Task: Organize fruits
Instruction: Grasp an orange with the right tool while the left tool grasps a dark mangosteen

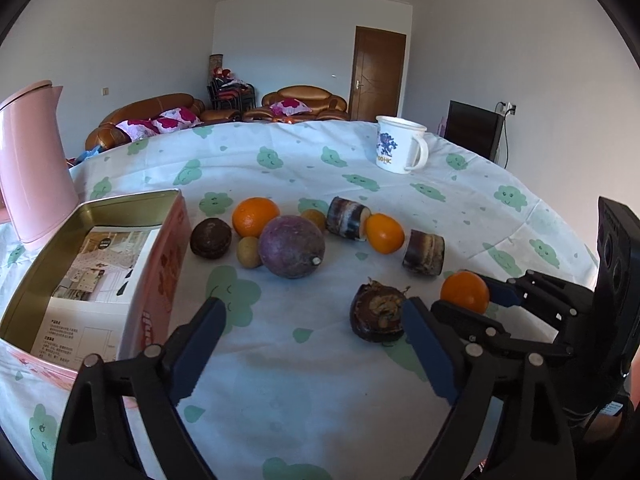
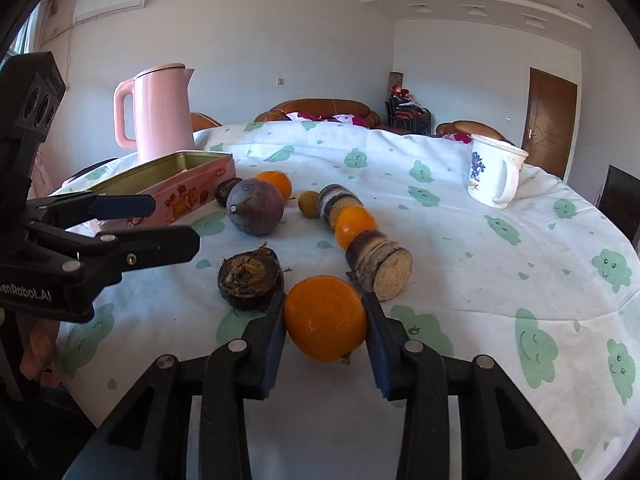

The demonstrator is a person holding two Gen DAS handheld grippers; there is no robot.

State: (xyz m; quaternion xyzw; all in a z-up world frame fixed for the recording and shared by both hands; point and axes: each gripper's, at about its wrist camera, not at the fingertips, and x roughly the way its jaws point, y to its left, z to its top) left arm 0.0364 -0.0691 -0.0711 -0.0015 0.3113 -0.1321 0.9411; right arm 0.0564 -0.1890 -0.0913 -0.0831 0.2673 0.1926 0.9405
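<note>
The surface (image 2: pixel 460 240) holds a pink tin (image 1: pixel 160 264) with only a paper sheet (image 1: pixel 92 280) inside. The left gripper (image 1: pixel 312 344) is wide open, holding nothing. The right gripper (image 2: pixel 325 320) squeezes the nearest orange (image 2: pixel 325 318) at its sides; the round orange might slip out and roll away.

An orange (image 2: pixel 325 317) sits between the right gripper's fingers (image 2: pixel 267 334). A water chestnut (image 2: pixel 250 280) lies just left of them, a cane piece (image 2: pixel 380 266) just beyond.
</note>
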